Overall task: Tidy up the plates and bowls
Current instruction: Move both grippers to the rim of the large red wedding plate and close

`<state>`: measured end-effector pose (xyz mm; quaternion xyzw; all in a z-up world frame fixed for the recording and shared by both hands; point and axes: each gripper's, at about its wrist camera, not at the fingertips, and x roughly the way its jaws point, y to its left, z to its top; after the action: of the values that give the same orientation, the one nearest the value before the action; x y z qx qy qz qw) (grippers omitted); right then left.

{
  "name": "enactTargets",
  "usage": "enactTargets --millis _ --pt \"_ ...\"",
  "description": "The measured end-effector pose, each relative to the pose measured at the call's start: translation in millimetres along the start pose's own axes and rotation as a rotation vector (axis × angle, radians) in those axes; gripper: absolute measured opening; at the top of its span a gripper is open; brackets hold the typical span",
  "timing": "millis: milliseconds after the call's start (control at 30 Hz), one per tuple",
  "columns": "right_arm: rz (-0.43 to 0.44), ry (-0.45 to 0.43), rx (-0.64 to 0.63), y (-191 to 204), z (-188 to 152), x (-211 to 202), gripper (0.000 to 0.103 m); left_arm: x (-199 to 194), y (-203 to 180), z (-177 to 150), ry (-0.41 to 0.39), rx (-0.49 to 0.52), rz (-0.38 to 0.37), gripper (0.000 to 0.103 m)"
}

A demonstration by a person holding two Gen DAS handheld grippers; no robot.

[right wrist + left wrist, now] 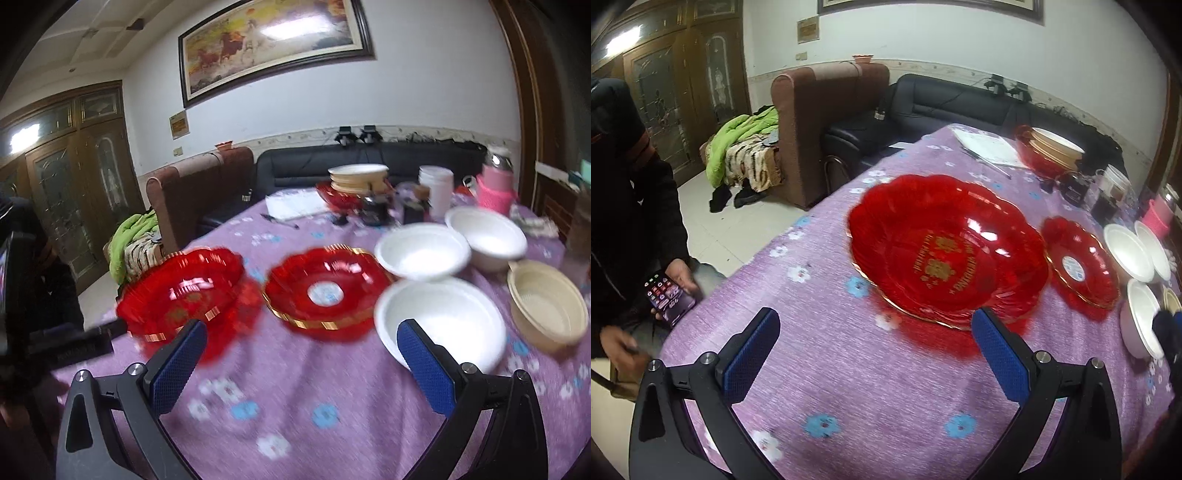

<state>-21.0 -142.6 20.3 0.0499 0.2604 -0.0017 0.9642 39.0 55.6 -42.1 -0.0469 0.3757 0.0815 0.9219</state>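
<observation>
Both tongs gape wide and hold nothing. The left tongs [875, 328] hover over the purple flowered cloth of the worktop [820, 369], with the large scalloped red plastic plate [945, 251] just beyond their right tip and near the worktop's left edge. The right tongs [301, 341] face the smaller gold-rimmed red plate [325, 291]; the nearest white foam bowl [443, 321] lies behind their right finger. Bare cloth stretches between tongs and dishes.

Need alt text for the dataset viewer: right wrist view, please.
Open right gripper hovers over a purple flowered tablecloth, empty. Ahead sit two scalloped red translucent plates, three white bowls and one beige plastic bowl.
</observation>
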Motion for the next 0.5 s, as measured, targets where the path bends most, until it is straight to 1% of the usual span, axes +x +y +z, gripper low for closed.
enactTargets --millis 133,267,367,500 --pt "0.004 0.043 -0.01 25.8 19.4 25.9 0.102 2.7 16.1 9.0 0.0 -0.023 0.031 0.103" --pt "0.033 0.078 0.002 45.1 29.5 48.9 0.102 10.2 29.2 17.3 0.01 -0.034 0.066 0.103" --pt "0.042 0.088 0.012 55.1 33.4 59.4 0.102 16.1 37.9 23.5 0.016 -0.047 0.077 0.103" --pt "0.047 0.073 0.026 58.0 31.0 63.9 0.102 24.0 43.6 28.4 0.022 -0.055 0.088 0.103"
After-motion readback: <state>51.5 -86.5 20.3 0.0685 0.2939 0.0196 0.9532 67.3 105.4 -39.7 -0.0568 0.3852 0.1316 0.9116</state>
